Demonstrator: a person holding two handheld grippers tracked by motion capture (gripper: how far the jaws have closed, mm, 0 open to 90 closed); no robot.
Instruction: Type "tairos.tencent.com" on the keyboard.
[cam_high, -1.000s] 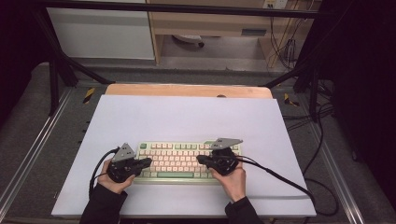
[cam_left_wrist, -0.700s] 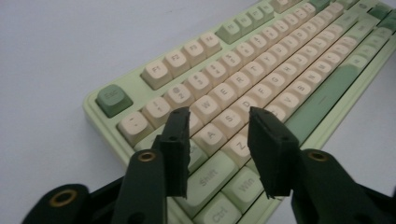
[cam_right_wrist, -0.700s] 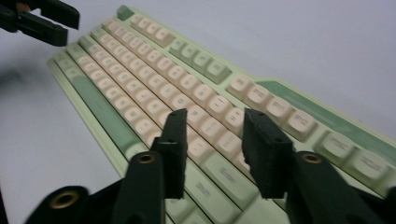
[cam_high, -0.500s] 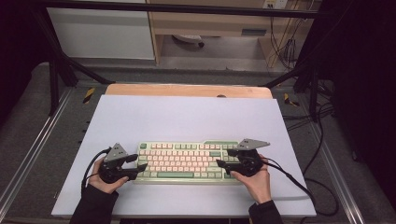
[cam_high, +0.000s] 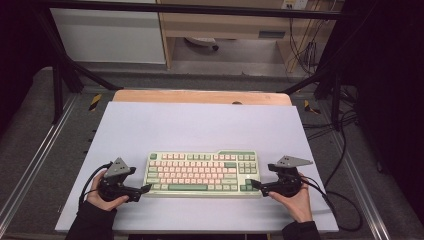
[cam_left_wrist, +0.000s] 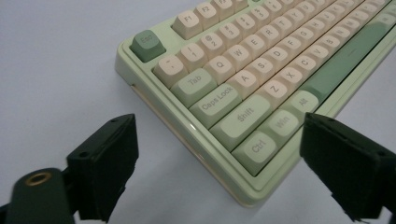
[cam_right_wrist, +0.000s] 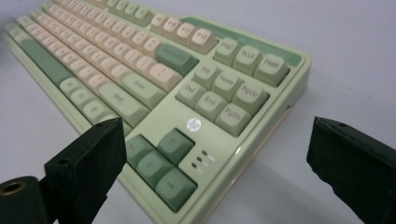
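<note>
A pale green keyboard with cream and green keys lies flat on the lavender mat near the table's front. My left gripper rests just off the keyboard's near left corner, jaws wide open with nothing between them. My right gripper sits just off the near right corner, by the arrow keys, also open and empty. Neither gripper touches the keyboard, as far as I can tell.
The lavender mat covers a wooden table whose far edge shows. Black cables trail from the right gripper off the mat's right side. Metal rails and a dark frame surround the table.
Both hands have moved outward from above the keyboard's ends to just beside its near corners, the left going left and the right going right. The keyboard has stayed put.
</note>
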